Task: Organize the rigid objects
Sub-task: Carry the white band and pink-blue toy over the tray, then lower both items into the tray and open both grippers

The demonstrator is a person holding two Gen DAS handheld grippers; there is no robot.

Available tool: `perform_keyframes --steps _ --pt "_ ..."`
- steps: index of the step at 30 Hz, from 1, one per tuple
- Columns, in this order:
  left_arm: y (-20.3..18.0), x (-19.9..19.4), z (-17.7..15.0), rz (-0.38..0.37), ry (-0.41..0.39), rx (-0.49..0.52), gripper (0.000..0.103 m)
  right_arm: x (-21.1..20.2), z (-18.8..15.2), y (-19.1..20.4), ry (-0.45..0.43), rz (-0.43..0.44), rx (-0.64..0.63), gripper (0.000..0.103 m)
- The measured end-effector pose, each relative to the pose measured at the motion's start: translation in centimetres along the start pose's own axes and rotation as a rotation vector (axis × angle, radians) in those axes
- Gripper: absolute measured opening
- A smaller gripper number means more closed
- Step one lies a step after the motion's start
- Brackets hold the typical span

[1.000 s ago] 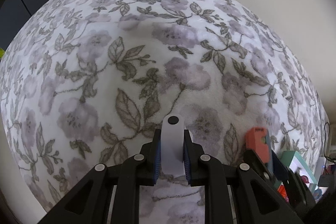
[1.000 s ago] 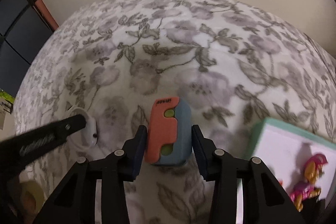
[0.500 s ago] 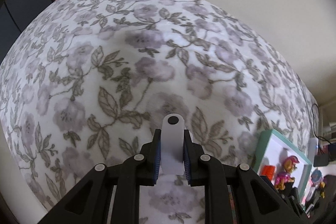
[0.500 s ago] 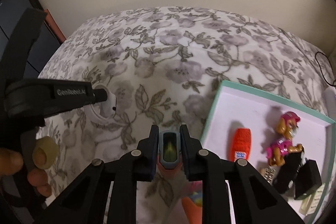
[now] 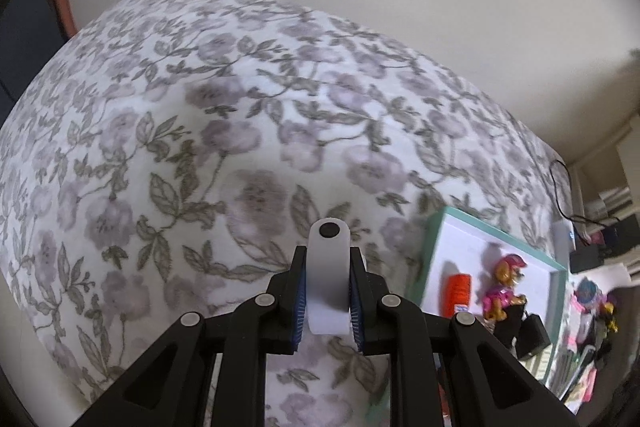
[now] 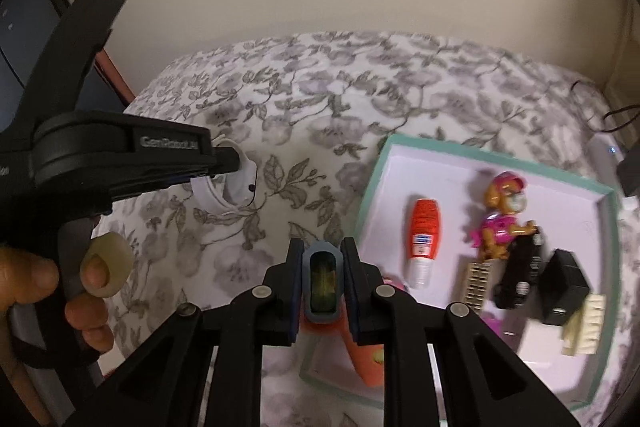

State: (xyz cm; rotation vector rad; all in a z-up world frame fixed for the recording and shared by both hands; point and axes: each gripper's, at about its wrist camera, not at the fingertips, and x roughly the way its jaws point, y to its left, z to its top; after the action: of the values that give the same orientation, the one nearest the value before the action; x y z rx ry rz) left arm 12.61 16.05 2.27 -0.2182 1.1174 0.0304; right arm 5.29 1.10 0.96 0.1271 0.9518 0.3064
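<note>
1. The bed (image 6: 320,99), covered in floral fabric, carries the teal-rimmed tray (image 6: 608,227) at its right.
2. Several items are already stowed in the tray: an orange tube (image 6: 425,227), a toy figure (image 6: 502,215), black blocks.
3. Two items are judged left to stow.
4. The left gripper (image 5: 328,291) is held above the bed, pinching a white device (image 5: 328,267).
5. The right gripper (image 6: 322,287) is poised over the tray's near corner, clamped on an orange-and-blue object (image 6: 322,283).

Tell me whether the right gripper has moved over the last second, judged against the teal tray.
Yes. The right gripper, shut on the orange and blue toy, has swung toward the teal tray, which showed only at the right edge before and now lies just ahead.
</note>
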Motion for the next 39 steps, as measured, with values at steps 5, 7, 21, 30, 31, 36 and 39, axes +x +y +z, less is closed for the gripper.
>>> perform_keyframes --steps 5,7,21,30,31,36,39 --pt "-1.9 -0.9 -0.7 -0.024 -0.015 0.055 0.02 -2.7 -1.0 -1.2 -0.048 0.019 0.044 0.019" --pt "-2.8 -1.1 -1.0 -0.043 -0.014 0.074 0.02 -3.6 -1.4 -2.0 -0.064 0.011 0.062 0.019" --pt "-9.9 -0.1 -4.6 -0.137 0.065 0.251 0.02 -6.5 -4.2 -9.5 -0.073 -0.136 0.221 0.019" --pt "-12.6 1.3 -7.0 -0.173 0.141 0.332 0.022 -5.7 -5.1 -10.9 -0.036 -0.194 0.267 0.019" --pt "-12.7 1.4 -7.1 -0.178 0.148 0.334 0.024 -5.6 -5.2 -10.8 -0.035 -0.2 0.273 0.019" --pt "-12.1 0.6 -6.9 -0.179 0.132 0.326 0.067 -5.5 -5.1 -10.4 -0.03 -0.231 0.281 0.02" --pt "-11.1 0.1 -6.5 -0.161 0.112 0.311 0.067 -5.5 -5.1 -10.2 -0.031 -0.246 0.289 0.029"
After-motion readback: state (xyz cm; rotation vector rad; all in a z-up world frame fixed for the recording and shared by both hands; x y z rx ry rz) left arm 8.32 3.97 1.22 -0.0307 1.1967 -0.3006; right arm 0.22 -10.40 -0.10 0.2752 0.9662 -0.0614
